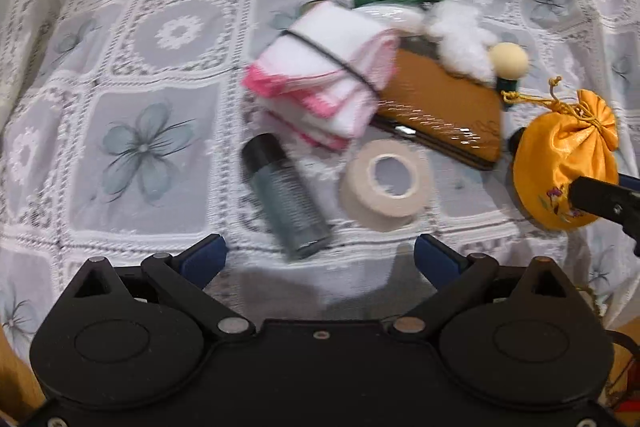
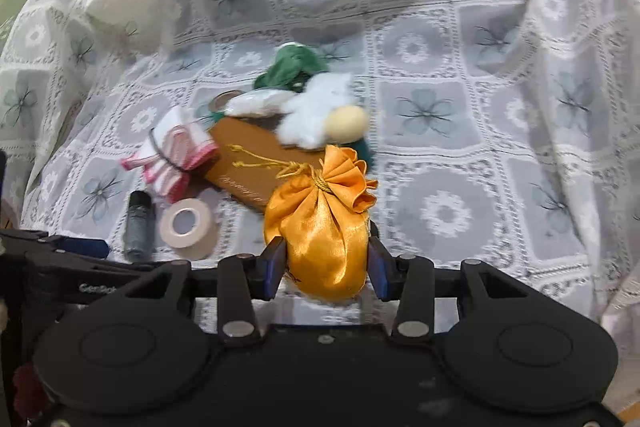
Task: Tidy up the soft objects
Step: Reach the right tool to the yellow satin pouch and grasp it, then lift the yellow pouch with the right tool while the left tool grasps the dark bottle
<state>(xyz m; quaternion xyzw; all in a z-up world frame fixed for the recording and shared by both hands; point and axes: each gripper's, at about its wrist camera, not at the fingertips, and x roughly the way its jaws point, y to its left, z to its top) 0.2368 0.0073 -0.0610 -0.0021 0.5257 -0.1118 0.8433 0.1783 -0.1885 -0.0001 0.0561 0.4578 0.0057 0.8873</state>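
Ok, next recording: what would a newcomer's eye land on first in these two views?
The shiny orange satin drawstring pouch stands out first, gripped between the right gripper fingers at the near edge of the lace flower-patterned tablecloth. Behind it is a jumble: a stack of white cloths with pink edging bound by a black band, leaning on a brown leather case, with a roll of beige tape and a grey bottle in front. The left gripper is open, holding nothing.

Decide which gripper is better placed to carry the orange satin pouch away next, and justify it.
Right. The right gripper already has its fingers closed on the orange satin pouch; the left gripper hangs open and empty.
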